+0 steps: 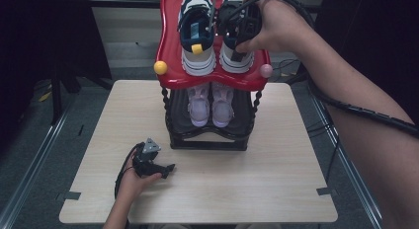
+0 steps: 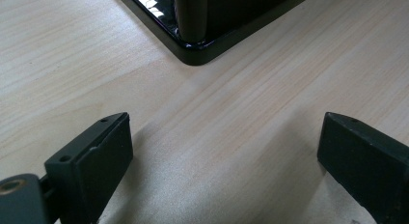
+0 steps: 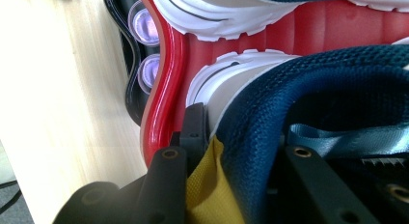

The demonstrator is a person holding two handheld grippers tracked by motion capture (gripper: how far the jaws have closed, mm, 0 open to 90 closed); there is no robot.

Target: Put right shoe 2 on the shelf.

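Two navy and white sneakers stand on the red top shelf (image 1: pixel 170 51) of a shoe rack, heels toward me. My right gripper (image 1: pixel 240 39) is shut on the heel of the right sneaker (image 1: pixel 236 61). In the right gripper view one jaw lies outside the white heel and the other inside the navy collar (image 3: pixel 251 122), beside a yellow pull tab (image 3: pixel 212 185). The left sneaker (image 1: pixel 196 36) stands beside it, untouched. My left gripper (image 1: pixel 165 169) rests on the table in front of the rack, open (image 2: pixel 224 151) with nothing between its jaws.
A pair of pale pink shoes (image 1: pixel 210 105) sits on the black lower shelf (image 1: pixel 207 140). A yellow ball (image 1: pixel 160 67) and a pink ball (image 1: pixel 266 70) mark the red shelf's front corners. The rack's base corner (image 2: pixel 193 52) lies just ahead of the left gripper. The wooden table (image 1: pixel 247 184) spreads around it.
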